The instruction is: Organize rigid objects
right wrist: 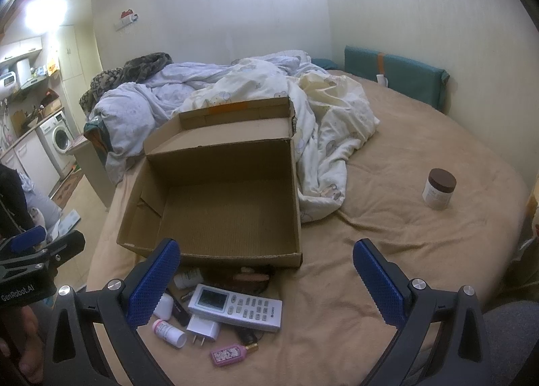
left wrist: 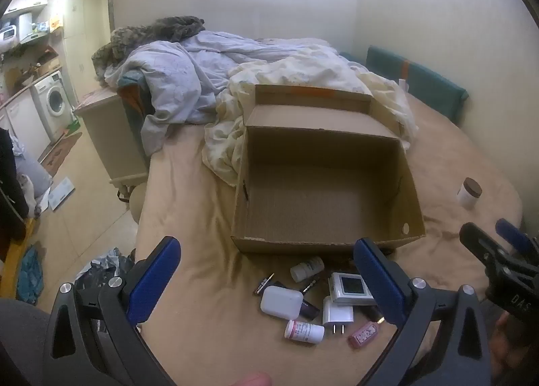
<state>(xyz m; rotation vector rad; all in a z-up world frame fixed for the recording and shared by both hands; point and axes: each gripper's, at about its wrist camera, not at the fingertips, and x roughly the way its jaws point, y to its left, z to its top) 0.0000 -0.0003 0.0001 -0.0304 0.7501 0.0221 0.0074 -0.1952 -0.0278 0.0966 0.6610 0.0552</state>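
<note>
Remote control [right wrist: 235, 307] lies flat, long axis parallel to cardboard box [right wrist: 215, 183] front

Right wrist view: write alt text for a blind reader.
An open, empty cardboard box sits on a tan bed, with a white remote, charger and small bottles in front of it. The open right gripper hovers above them; a brown-lidded jar stands apart, right.

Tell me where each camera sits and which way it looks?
Left wrist view: sits on the left tool, looking forward over the bed at the open box; the right tool shows at right.
Right wrist view: sits on the right tool, facing the same way; the left tool shows at left.
Both share the box and remote.
</note>
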